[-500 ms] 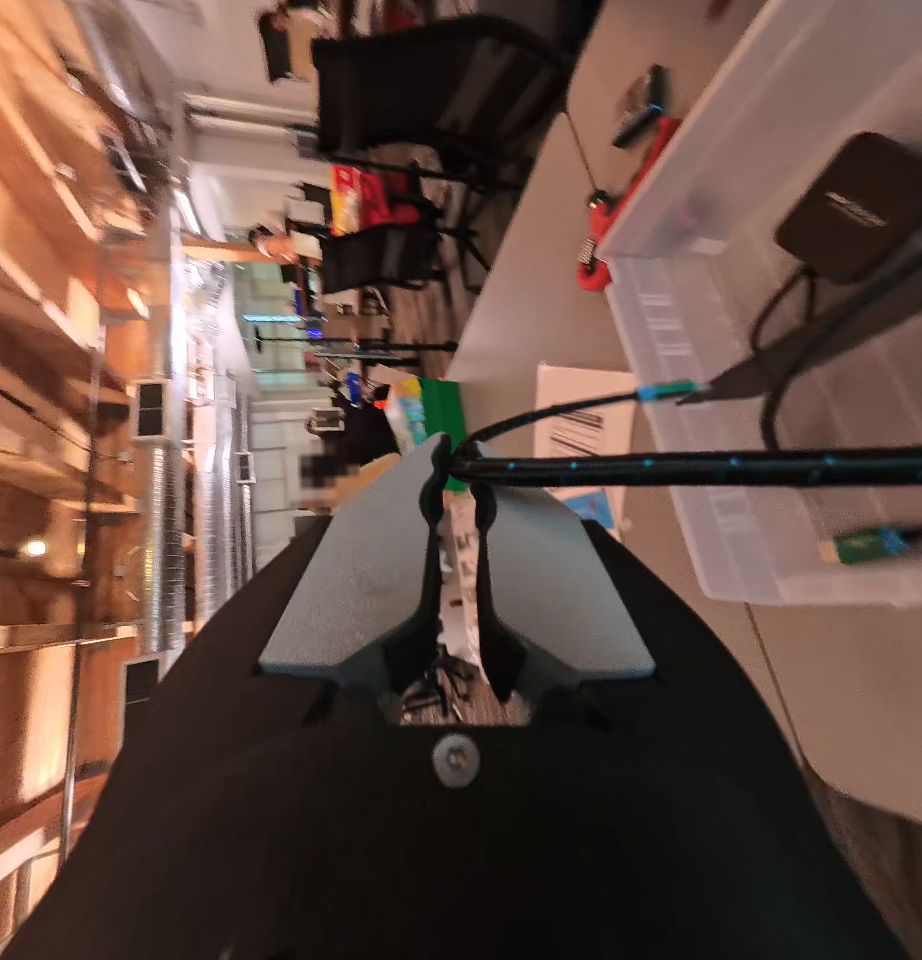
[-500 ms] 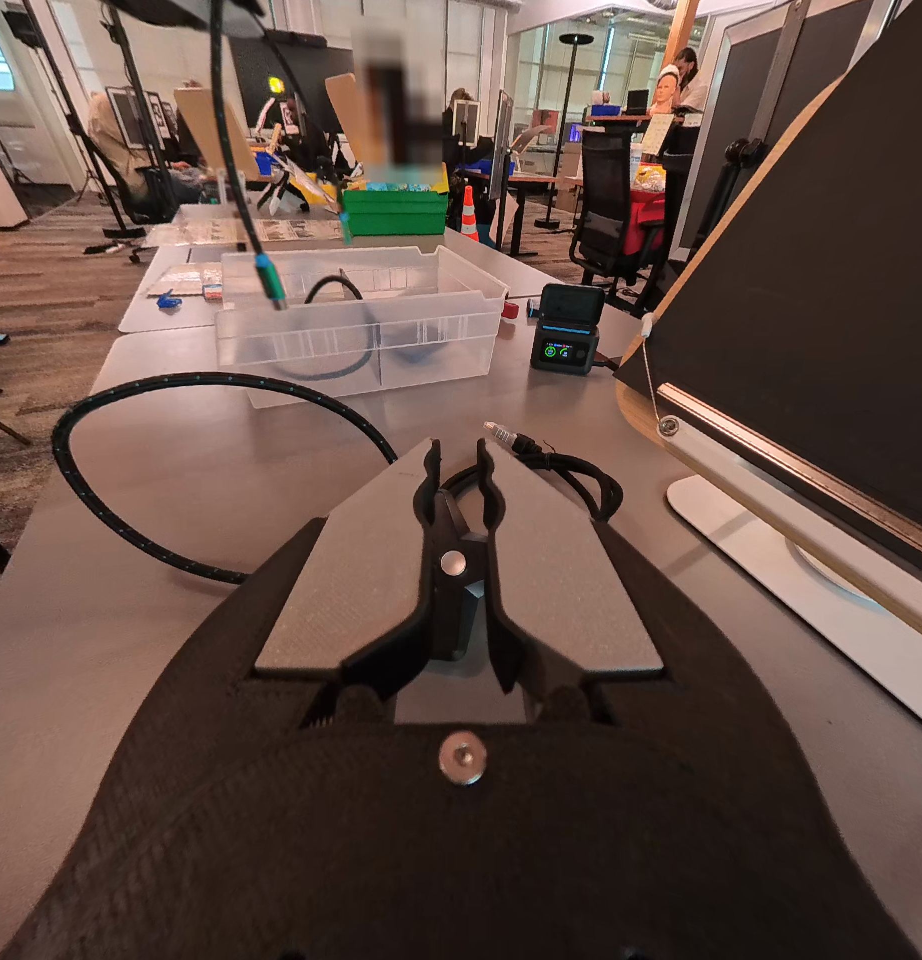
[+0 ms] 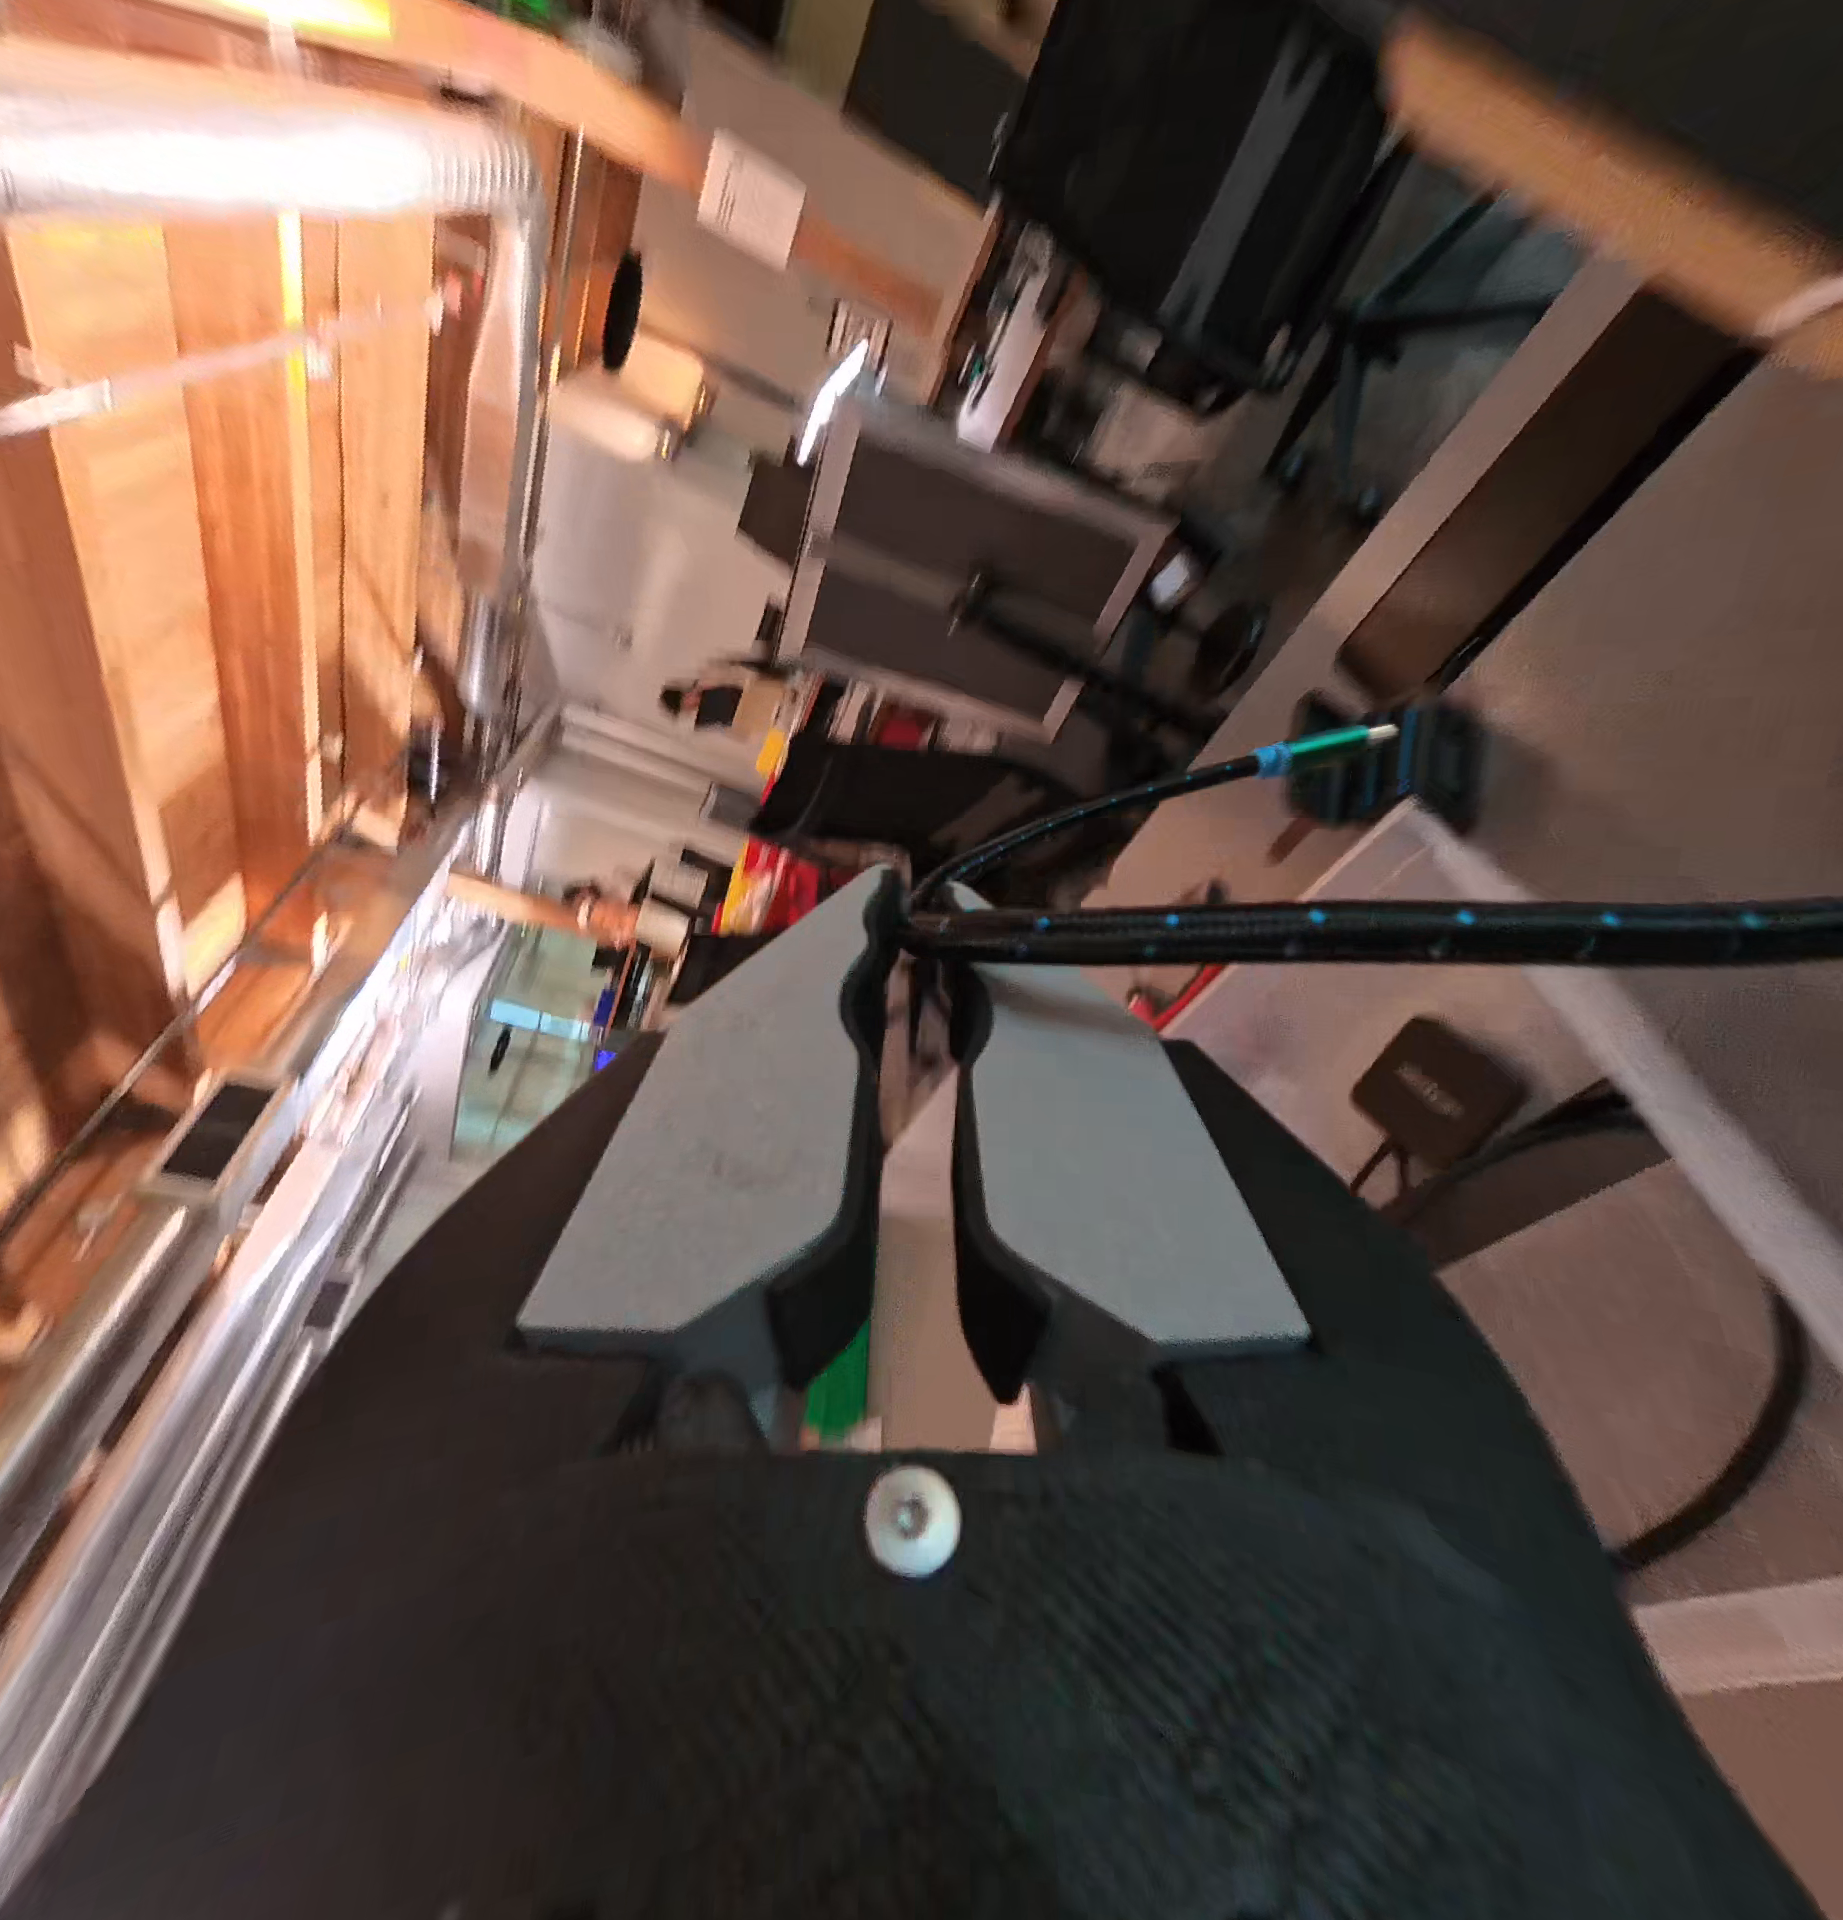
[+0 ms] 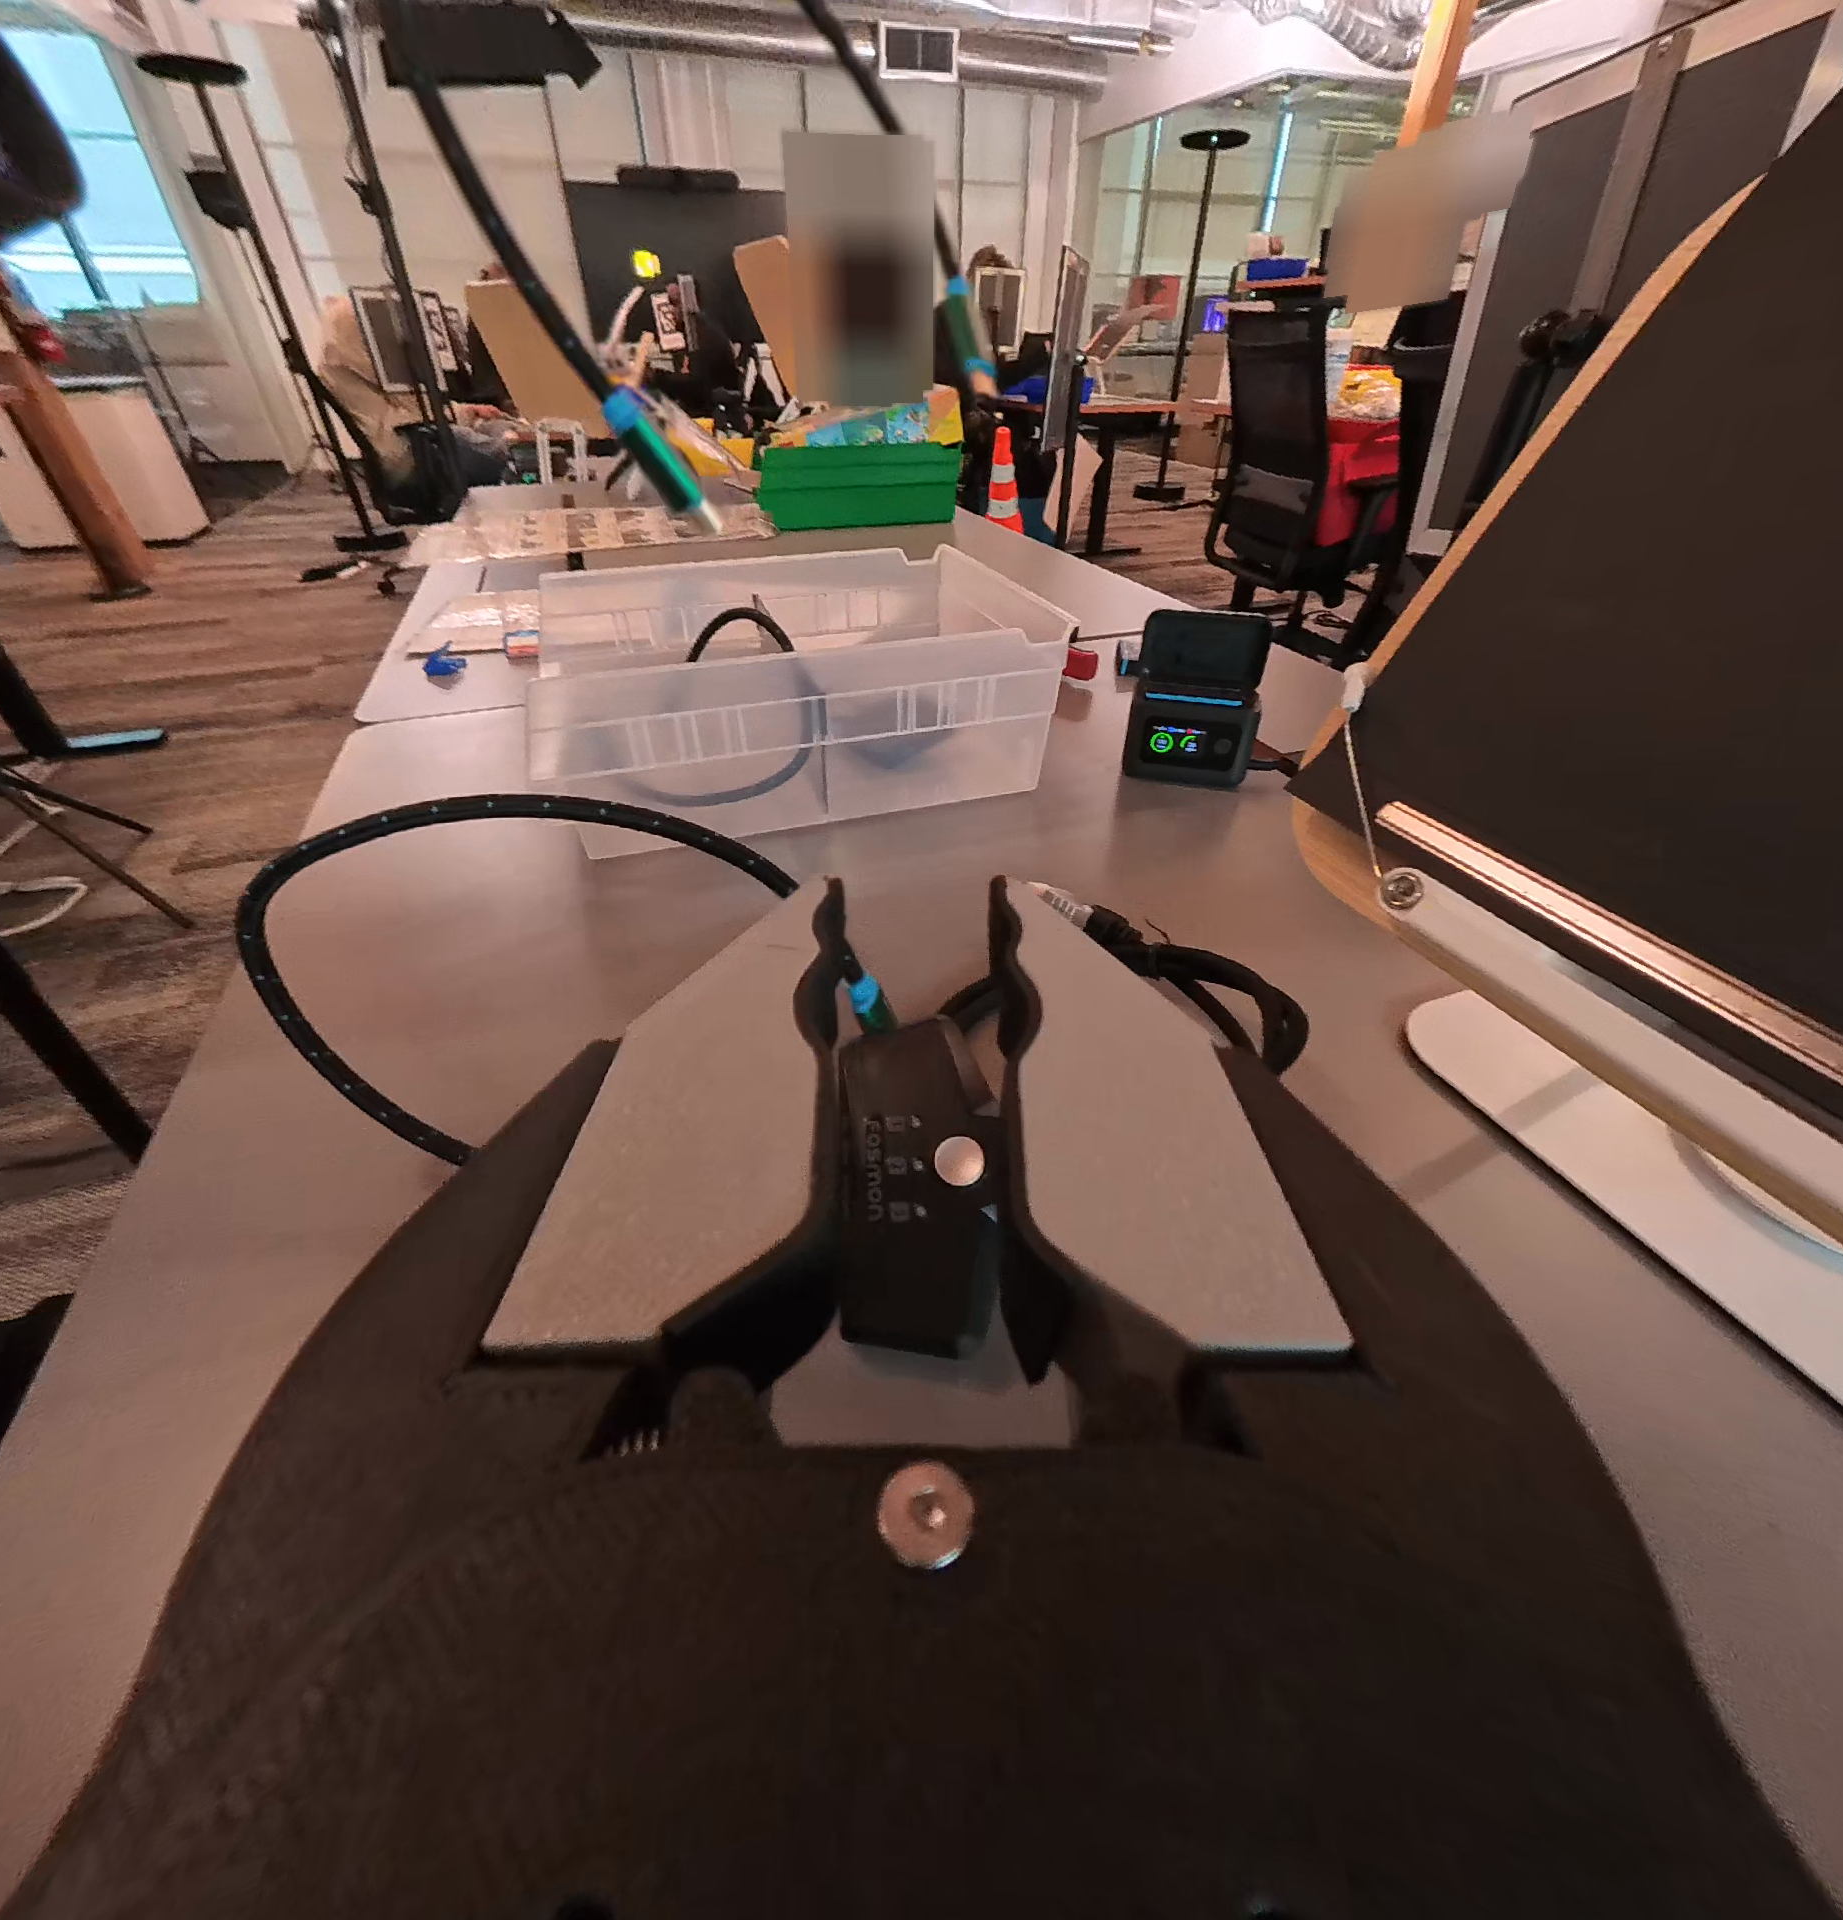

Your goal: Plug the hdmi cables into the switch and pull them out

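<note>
A small black HDMI switch (image 4: 912, 1195) lay flat on the grey counter (image 4: 481, 997), between the two fingers of the right claw (image 4: 914, 904). That claw was spread wide around the switch, with a visible gap on at least one side, so it was released rather than gripping. One braided black cable (image 4: 304, 904) with a blue-and-green plug ran into the far end of the switch and looped out to the left of it across the counter. A thinner bundle of black cord (image 4: 1208, 987) lay just right of the switch. The left claw (image 3: 912, 914) was clenched on a second braided HDMI cable (image 3: 1416, 930), pinched at its fingertips high above the counter; the view was tilted sideways and blurred. From that pinch, a short length curved away to a green plug (image 3: 1322, 746) hanging free in the air. In the right wrist view, two such green plugs (image 4: 662, 457) dangled well beyond the switch, above a clear plastic bin (image 4: 792, 707) holding coiled cords. Right of the bin stood a small dark device with a lit screen (image 4: 1192, 717), and farther right of the switch rose a monitor (image 4: 1623, 644) on a white stand.
</note>
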Tool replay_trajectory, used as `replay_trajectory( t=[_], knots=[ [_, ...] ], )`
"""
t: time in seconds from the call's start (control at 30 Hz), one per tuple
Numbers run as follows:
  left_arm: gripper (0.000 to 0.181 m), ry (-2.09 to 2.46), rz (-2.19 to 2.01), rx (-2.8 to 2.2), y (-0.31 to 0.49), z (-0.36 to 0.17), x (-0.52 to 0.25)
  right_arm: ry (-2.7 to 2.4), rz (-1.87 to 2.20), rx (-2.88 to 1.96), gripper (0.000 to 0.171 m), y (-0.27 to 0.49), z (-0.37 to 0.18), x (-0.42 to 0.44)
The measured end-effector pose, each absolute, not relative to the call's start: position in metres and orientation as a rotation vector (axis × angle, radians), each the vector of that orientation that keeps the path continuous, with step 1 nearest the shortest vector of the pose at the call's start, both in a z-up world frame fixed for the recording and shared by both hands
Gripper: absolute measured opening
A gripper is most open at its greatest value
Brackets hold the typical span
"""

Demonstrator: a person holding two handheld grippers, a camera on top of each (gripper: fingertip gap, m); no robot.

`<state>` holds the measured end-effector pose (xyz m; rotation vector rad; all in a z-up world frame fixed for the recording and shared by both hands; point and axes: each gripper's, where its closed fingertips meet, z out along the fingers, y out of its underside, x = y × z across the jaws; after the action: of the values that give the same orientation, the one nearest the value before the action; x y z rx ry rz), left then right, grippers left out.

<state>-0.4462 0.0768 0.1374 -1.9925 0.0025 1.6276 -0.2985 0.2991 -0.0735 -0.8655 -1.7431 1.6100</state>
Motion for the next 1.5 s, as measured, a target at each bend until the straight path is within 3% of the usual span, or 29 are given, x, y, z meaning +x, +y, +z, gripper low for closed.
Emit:
replay_trajectory(
  t=[0.23, 0.47, 0.67, 0.7, 0.73, 0.77, 0.93, 1.17, 1.37, 1.4, 1.43, 1.5],
  knots=[
    [0.004, 0.469, 1.512, -1.741, 0.162, 0.142, -0.345, -1.719, 1.734, -0.858, 0.034, 0.295, -0.064, -0.294],
    [0.004, 0.628, 1.376, -1.679, 0.199, 0.115, -0.287, -1.551, 1.833, -0.780, 0.048, 0.306, -0.032, -0.283],
    [0.004, 0.668, 1.221, -1.663, 0.216, 0.091, -0.258, -1.587, 1.826, -0.750, 0.049, 0.296, -0.033, -0.283],
    [0.004, 0.664, 1.192, -1.665, 0.218, 0.088, -0.256, -1.595, 1.807, -0.751, 0.046, 0.295, -0.034, -0.284],
    [0.004, 0.663, 1.166, -1.669, 0.219, 0.083, -0.254, -1.599, 1.776, -0.753, 0.026, 0.296, -0.036, -0.285],
    [0.004, 0.660, 1.147, -1.679, 0.220, 0.078, -0.253, -1.597, 1.715, -0.769, 0.018, 0.300, -0.038, -0.288],
    [0.006, 0.563, 1.065, -1.769, 0.216, 0.051, -0.275, -1.404, 1.552, -0.873, 0.015, 0.341, -0.025, -0.291],
    [0.036, 0.227, 0.892, -1.924, 0.192, 0.024, -0.335, -1.132, 1.395, -0.916, 0.016, 0.387, 0.004, -0.272],
    [0.053, 0.220, 0.679, -2.186, 0.214, -0.060, -0.357, -1.032, 1.257, -0.820, 0.015, 0.390, 0.027, -0.251],
    [0.053, 0.232, 0.631, -2.191, 0.224, -0.068, -0.355, -1.011, 1.244, -0.810, 0.014, 0.392, 0.031, -0.247],
    [0.053, 0.244, 0.579, -2.186, 0.234, -0.074, -0.351, -0.991, 1.231, -0.800, 0.000, 0.394, 0.034, -0.242],
    [0.053, 0.276, 0.444, -2.182, 0.255, -0.079, -0.341, -0.945, 1.208, -0.774, 0.000, 0.399, 0.040, -0.233]
  ],
)
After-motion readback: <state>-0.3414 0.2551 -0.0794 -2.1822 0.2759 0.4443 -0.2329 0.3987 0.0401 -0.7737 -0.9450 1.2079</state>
